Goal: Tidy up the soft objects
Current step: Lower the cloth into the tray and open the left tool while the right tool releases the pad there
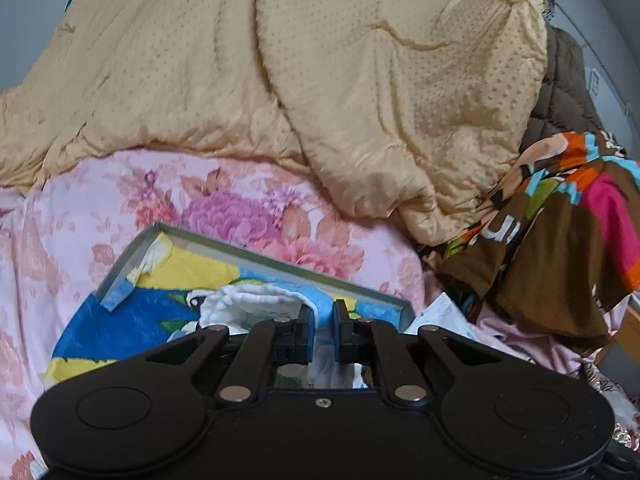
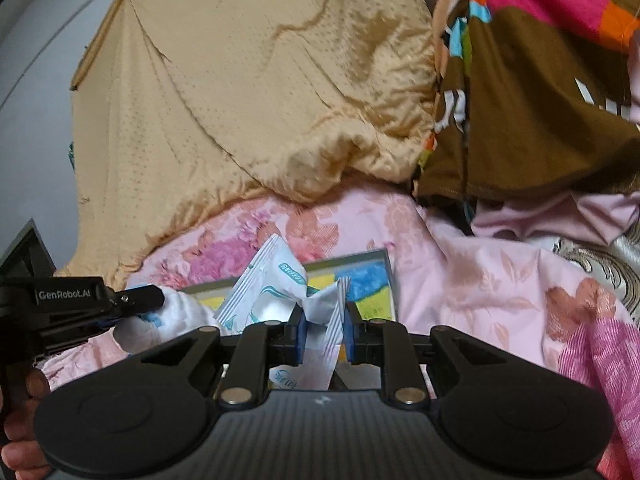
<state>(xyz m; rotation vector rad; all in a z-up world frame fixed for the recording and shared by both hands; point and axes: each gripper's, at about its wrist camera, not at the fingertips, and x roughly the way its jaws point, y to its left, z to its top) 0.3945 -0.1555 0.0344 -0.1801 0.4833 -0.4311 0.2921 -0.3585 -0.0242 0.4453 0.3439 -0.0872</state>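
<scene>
Two soft items were in hand. A white fluffy cloth [image 1: 256,304] sat low and centre in the left wrist view, pinched between the nearly closed jaws of the left gripper [image 1: 323,322], over a shallow grey tray [image 1: 280,258] lined with a blue and yellow towel [image 1: 132,324]. In the right wrist view a crumpled white wipes packet [image 2: 276,292] stood up at lower centre, its edge clamped in the narrowly parted jaws of the right gripper [image 2: 323,326]; the tray's far corner [image 2: 386,276] showed just behind it.

The tray lay on a pink floral bedsheet [image 1: 80,216], with a tan dotted quilt [image 1: 320,80] heaped across the upper frame and a brown multicoloured garment [image 1: 560,240] at the right.

The risks looked plain. The packet was held by a thin edge only and could slip or tear out. The cloth drooped beneath the left gripper and could snag on the tray's rim, and the tray, resting on soft bedding, could tip.

Much of the cloth was hidden behind the gripper body. The packet's lettering was too blurred to read, and the tray's near side was cut off.
</scene>
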